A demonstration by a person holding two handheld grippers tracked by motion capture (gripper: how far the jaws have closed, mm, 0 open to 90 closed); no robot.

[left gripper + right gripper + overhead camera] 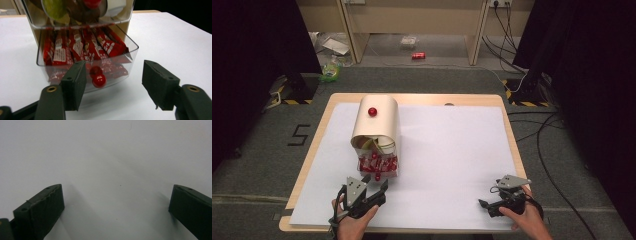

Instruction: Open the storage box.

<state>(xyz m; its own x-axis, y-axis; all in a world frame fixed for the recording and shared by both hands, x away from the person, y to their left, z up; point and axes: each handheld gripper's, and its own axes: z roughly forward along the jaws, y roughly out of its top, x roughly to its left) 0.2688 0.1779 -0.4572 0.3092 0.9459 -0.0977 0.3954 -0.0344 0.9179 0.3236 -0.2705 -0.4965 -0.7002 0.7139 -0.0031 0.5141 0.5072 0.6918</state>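
Observation:
A beige roll-top box [374, 125] with a red knob [372, 111] stands on the left half of the white sheet [447, 150]. Its clear lower drawer [130, 47] is pulled out toward me and holds several red snack packets [75, 47]. A small red ball knob [99, 80] sits on the drawer's front wall. My left gripper [115, 75] is open just in front of that knob, its jaws to either side and apart from it. Near the front right of the sheet, my right gripper [488, 196] is open with bare white sheet between its jaws [116, 192].
Above the drawer a second clear compartment [75, 15] holds green and brown items. The wooden table [507, 125] ends just beyond the sheet. Black cables [542, 135] lie on the floor to the right, and a red can [418, 55] lies on the floor far behind.

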